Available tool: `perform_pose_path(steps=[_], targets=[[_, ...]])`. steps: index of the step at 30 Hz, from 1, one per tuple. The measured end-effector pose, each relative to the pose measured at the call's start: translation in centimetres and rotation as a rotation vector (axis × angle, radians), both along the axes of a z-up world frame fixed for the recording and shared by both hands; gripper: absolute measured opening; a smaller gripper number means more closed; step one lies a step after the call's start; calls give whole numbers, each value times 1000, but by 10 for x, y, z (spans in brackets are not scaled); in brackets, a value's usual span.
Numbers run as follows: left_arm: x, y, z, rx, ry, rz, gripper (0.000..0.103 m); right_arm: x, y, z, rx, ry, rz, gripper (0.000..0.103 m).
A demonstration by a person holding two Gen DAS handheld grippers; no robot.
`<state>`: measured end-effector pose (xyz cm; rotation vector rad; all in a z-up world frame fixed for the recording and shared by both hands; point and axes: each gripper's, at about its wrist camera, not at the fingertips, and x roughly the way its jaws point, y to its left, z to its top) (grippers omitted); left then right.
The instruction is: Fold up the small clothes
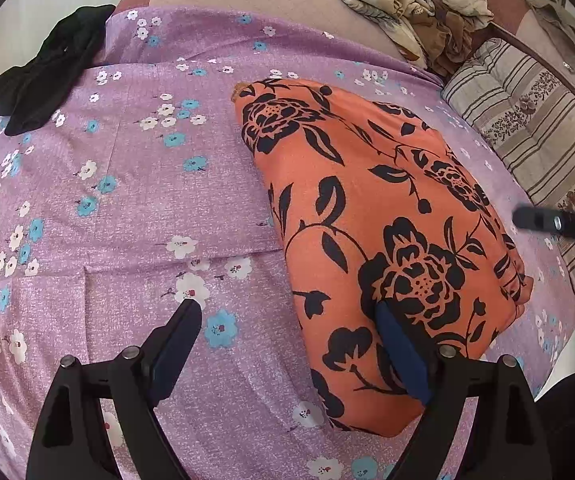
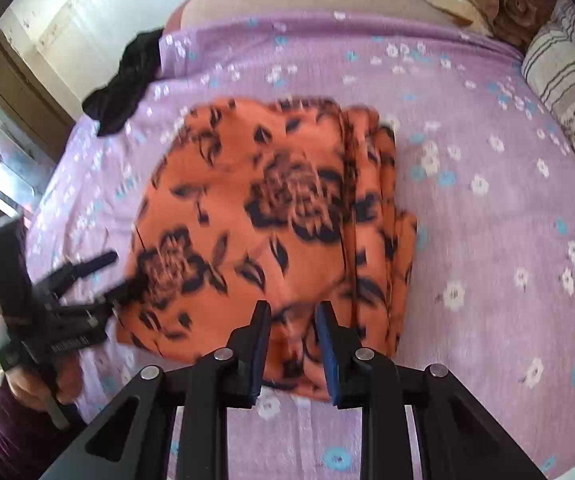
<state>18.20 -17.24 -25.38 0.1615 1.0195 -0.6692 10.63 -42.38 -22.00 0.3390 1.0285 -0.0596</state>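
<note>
Left tool [image 1: 289, 312] spread wide astride folded orange floral garment's [image 1: 371, 232] near corner; long axis running away.

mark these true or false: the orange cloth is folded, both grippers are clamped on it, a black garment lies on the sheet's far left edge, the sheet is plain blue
1. The orange floral cloth lies folded on the bed. True.
2. Both grippers are clamped on it. False: the left gripper stands wide open, and the right gripper has nothing pinched between its pads.
3. A black garment lies at the sheet's far left edge. True.
4. The sheet is plain blue. False: it is purple with white and blue flowers.
</note>
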Motion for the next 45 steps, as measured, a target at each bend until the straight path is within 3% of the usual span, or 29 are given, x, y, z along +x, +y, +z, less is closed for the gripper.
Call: perform_pose_path(steps=[6,10,12,15,18,20,23,24,29,34,36,40,42,45], targets=[[11,0,-8,-9,52,17,97,100,-26,-15,13,-1,-118,28],[8,-1,-8,5,23,5,98,145,-45,-60,78,112,-167,26],[7,-3,-8,16,8,0,98,152,-41,-50,58,134,-173,25],[6,-7,-6,32,-9,-12,98,159,-18,-18,98,36,-84,29],[7,-8,-6,33,-7,-12,98,177,14,-8,146,17,12,29],[8,-8,-7,29,-7,-12,98,192,31,-19,180,29,56,29],[8,-6,-7,31,-13,-1,98,216,37,-66,215,133,34,28],[8,-5,-7,29,-13,-3,98,216,35,-73,234,109,22,28],[8,-4,-5,26,-3,-16,98,191,23,-47,267,30,17,28],[17,5,3,-21,38,7,97,118,-9,-12,272,-66,5,28],[18,9,6,-40,26,29,97,89,-19,-12,265,-66,-16,28],[11,-4,-8,34,9,0,98,44,-29,-42,214,5,-35,28],[11,-4,-9,30,2,1,98,20,-35,-51,273,-31,-55,28],[12,0,-3,16,-6,8,97,-12,-40,-44,274,-59,-78,28]])
